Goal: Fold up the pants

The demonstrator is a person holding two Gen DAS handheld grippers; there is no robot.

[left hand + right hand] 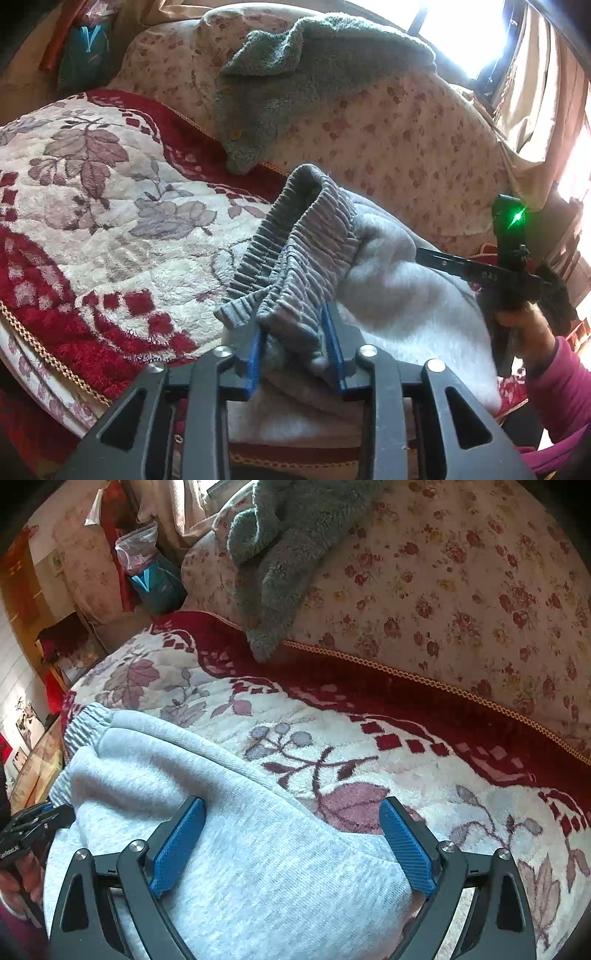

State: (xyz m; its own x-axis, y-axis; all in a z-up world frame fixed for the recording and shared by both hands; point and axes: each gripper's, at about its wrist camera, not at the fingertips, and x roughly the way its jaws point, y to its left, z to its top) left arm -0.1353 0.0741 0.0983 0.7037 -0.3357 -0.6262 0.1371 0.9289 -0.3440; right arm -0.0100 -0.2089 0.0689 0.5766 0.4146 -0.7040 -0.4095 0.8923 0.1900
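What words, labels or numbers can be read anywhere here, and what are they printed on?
"0 4 3", or close to it: faint pale characters on the black bar of the right gripper in the left wrist view; blurred, so the reading is unsure.
Pale lettering on the left gripper at the right wrist view's edge: too small to read.
Grey pants, floral blanket: no text.

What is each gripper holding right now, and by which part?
The left gripper pinches the grey pants at the bunched elastic waistband. The right gripper stands open over the pants, holding nothing.
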